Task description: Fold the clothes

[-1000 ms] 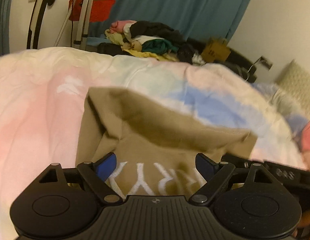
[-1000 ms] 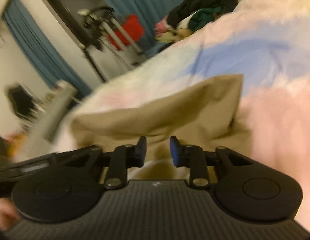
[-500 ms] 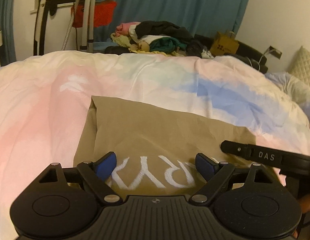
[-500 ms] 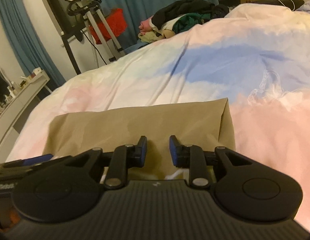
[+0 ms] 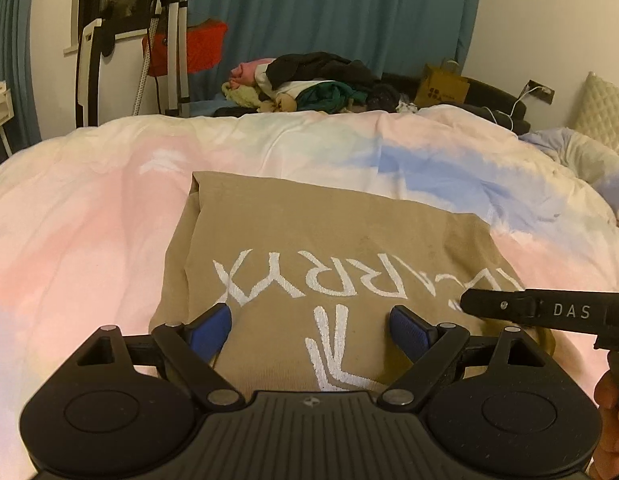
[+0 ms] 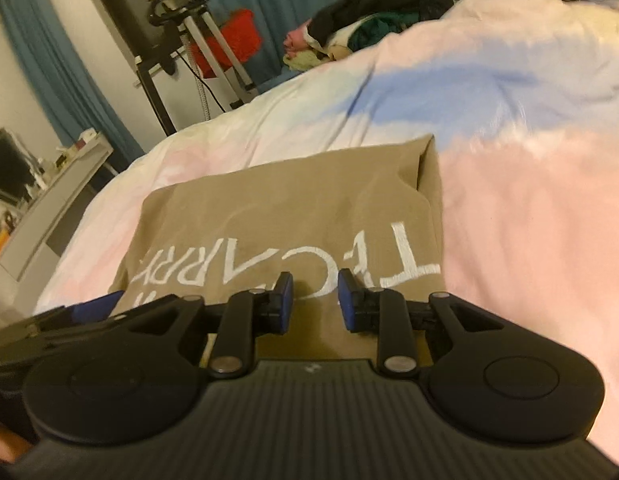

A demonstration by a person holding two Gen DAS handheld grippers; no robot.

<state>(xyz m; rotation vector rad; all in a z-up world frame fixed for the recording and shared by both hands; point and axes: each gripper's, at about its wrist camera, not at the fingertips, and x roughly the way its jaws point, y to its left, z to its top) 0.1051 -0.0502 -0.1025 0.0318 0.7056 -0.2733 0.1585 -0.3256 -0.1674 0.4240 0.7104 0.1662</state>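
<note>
Left wrist view: tan shirt [image 5: 329,248] lies folded flat on the bed's pastel duvet [image 5: 89,232] (pink, blue & white patches), white lettering facing up and reading upside down from this side. Left gripper [image 5: 309,330] hangs just over the shirt's near edge w/ its blue-padded fingers [image 5: 209,330] set wide, nothing between them. Right gripper's black side juts in from the right, marked "DAS", over the shirt's right corner. Right wrist view: right gripper [image 6: 315,300] sits above the lettered part of the shirt [image 6: 289,200], fingers [image 6: 283,300] narrow w/ a clear gap, no cloth pinched. Duvet [image 6: 529,200] spreads right & beyond. Behind the bed: pile of clothes [image 5: 309,84], teal curtain [image 5: 329,12], red item [image 5: 197,48] on a metal stand.
</note>
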